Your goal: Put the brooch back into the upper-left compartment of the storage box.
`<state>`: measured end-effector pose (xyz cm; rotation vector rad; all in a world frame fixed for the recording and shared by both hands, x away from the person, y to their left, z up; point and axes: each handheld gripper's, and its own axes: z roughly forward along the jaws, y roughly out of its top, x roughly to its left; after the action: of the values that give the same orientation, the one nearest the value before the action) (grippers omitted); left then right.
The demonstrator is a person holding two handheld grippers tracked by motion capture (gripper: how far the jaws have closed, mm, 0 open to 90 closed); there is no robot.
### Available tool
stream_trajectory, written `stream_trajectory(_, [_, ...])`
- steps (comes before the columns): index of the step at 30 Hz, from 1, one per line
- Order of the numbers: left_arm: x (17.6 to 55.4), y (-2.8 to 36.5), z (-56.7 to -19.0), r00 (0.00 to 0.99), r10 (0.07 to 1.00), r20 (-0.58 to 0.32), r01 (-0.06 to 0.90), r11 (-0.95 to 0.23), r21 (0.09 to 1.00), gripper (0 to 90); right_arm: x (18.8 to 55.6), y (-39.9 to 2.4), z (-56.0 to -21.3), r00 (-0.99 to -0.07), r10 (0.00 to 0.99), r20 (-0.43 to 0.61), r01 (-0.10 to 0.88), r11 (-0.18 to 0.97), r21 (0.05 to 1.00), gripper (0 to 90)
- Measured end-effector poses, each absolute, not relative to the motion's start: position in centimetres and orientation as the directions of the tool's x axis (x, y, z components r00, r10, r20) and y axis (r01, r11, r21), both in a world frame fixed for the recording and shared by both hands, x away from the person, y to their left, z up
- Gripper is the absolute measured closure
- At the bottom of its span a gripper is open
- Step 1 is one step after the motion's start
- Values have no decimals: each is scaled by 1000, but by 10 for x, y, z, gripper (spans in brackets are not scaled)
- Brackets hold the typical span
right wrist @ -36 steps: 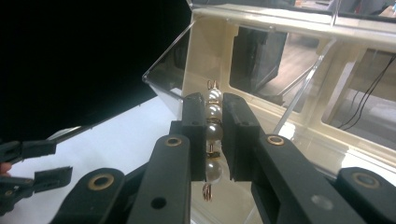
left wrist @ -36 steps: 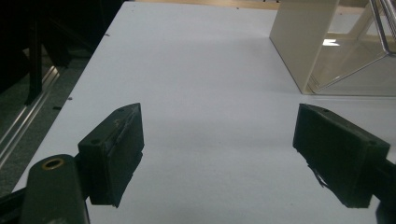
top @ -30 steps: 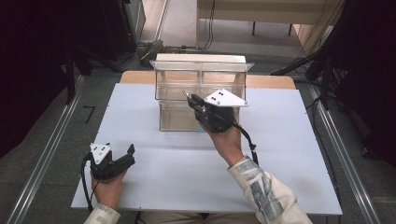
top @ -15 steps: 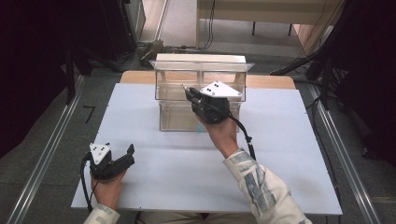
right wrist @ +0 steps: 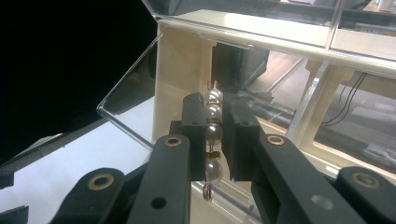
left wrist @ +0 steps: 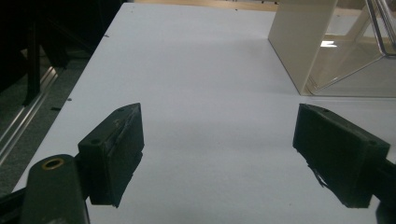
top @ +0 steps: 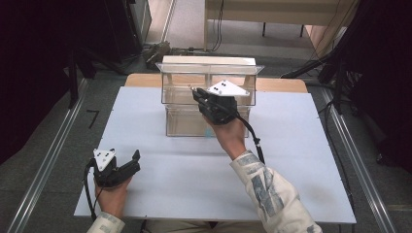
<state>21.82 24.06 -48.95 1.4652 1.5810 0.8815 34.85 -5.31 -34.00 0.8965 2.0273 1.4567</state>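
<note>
At the far middle of the white table [top: 301, 160], a clear acrylic organiser [top: 209, 99] with cream-coloured end panels stands in two tiers, and your right gripper [top: 194, 91] is raised against the front of its upper tier, with the grey three-cornered plate on top and the cable running back along your forearm. Your right gripper's own view shows its jaws pressed together on a short string of pearls [right wrist: 214, 133]: four pale beads stacked in a line between the jaws, a small gold ring hanging from the lower end and a gold tip poking out above the top bead. Just beyond the pearls you see the slanted clear front of the upper compartment and one cream upright; whether the pearls touch the plastic you cannot tell from either view. Your patterned right sleeve [top: 267, 194] reaches forward from the bottom of the high view. Your left gripper [top: 136, 160] sits low near the front left corner of the table, well apart from the organiser, held in your left hand [top: 112, 196]. Its jaws stand wide apart with nothing between them; in its own view, bare white tabletop shows in the gap, and the cream side panel and clear lower wall of the organiser stand off to the upper right. Around the table lie grey floor and dark surroundings.
</note>
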Motion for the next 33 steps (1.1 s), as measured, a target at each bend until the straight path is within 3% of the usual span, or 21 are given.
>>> stream_trajectory(26, [218,241,-490,-15,995,-98,445,94,890,154,362,-44,-337,-642,767,2,270,223,937,761])
stream_trajectory(28, [218,241,-490,-16,995,-99,444,96,891,154,362,-44,-337,-640,768,10,275,217,936,668])
stream_trajectory(33, [218,241,-490,-16,995,-97,445,94,891,154,361,-44,-336,-653,757,19,278,216,936,635])
